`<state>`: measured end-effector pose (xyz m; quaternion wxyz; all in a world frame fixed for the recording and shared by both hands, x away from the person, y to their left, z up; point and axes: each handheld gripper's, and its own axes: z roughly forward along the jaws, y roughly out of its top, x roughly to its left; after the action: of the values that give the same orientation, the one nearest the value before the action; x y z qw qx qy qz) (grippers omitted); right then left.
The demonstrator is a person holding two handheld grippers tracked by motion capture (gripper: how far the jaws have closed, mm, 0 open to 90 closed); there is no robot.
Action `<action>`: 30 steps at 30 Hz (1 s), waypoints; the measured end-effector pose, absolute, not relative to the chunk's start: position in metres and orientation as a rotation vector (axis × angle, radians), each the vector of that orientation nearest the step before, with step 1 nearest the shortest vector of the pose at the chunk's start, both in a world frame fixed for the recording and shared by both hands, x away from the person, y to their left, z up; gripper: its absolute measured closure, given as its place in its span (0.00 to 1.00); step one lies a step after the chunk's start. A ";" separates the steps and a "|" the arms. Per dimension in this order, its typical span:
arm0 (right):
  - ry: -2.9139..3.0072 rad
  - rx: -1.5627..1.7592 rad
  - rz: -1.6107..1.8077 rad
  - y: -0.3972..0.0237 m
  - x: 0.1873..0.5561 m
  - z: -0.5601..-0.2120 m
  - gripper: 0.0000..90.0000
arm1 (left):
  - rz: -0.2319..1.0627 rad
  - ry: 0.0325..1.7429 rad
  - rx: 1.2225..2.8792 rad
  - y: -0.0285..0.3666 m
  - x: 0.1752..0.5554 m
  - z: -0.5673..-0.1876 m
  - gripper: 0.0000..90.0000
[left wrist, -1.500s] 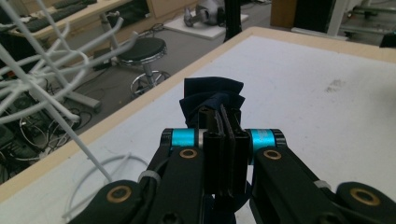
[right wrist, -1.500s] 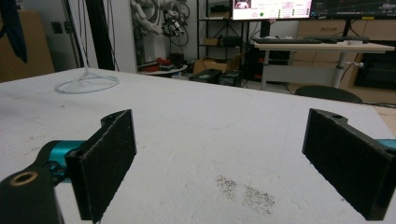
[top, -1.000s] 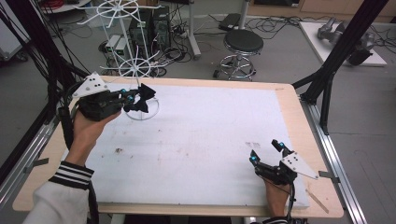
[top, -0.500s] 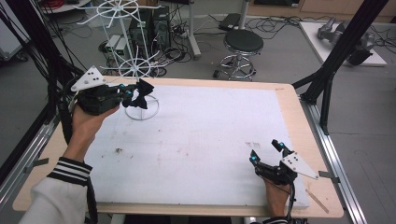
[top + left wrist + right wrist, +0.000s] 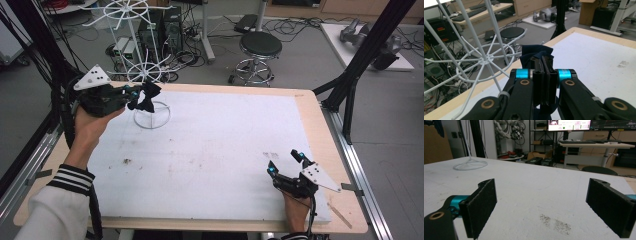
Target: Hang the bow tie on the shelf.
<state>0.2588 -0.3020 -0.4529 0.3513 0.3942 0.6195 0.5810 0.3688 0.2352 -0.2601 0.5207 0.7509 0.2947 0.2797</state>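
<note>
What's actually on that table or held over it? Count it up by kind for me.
Hand-held grippers: 2, left and right
White wire rack: 1
Dark blue cloth, clamped in the left one: 1
Total: 4

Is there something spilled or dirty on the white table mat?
Yes. Small dark specks lie on the mat between the open right tongs. Another dark smudge sits near the left forearm. Nothing looks broken.
</note>
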 end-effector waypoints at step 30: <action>1.598 1.017 1.506 -0.303 0.259 -0.453 0.10 | 0.729 0.759 1.821 0.240 0.400 -0.258 0.97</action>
<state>0.2590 -0.3026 -0.4528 0.3531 0.3933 0.6179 0.5821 0.4001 0.2395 -0.2579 0.4962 0.7517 0.3134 0.3010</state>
